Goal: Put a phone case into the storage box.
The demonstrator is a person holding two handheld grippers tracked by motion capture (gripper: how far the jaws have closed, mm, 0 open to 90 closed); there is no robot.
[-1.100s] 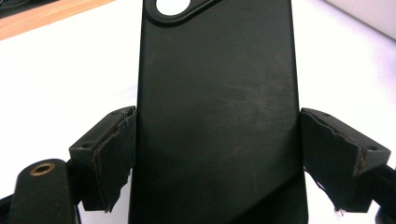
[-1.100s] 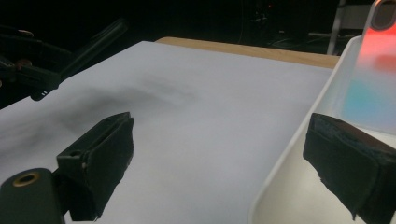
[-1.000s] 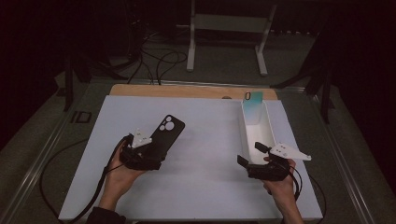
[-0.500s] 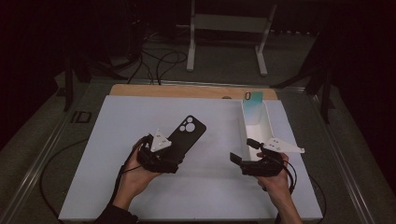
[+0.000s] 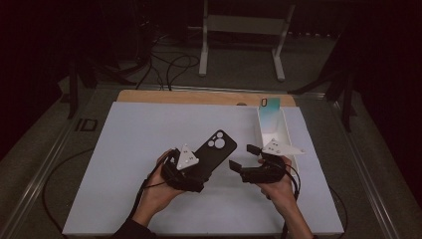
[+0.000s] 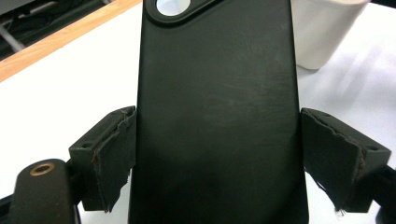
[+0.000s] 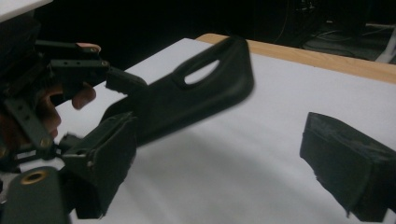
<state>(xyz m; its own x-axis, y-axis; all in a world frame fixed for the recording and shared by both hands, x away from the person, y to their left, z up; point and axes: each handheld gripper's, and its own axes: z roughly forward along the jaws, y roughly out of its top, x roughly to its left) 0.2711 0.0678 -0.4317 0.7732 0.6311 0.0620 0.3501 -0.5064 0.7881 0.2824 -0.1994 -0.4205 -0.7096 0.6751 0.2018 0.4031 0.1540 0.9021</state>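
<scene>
A: While the left tool (image 5: 196, 172) grips it by both long edges, where does the phone case (image 5: 209, 152) sit?
B: Near the middle of the white table (image 5: 124, 149), raised off it, its camera end pointing far and right.
A: And the right tool (image 5: 241, 159)?
B: Its jaws are spread wide with nothing between them, aimed left at the phone case, close but apart. Just beyond it stands a white box (image 5: 278, 132) holding a pale green phone (image 5: 269, 112).
</scene>
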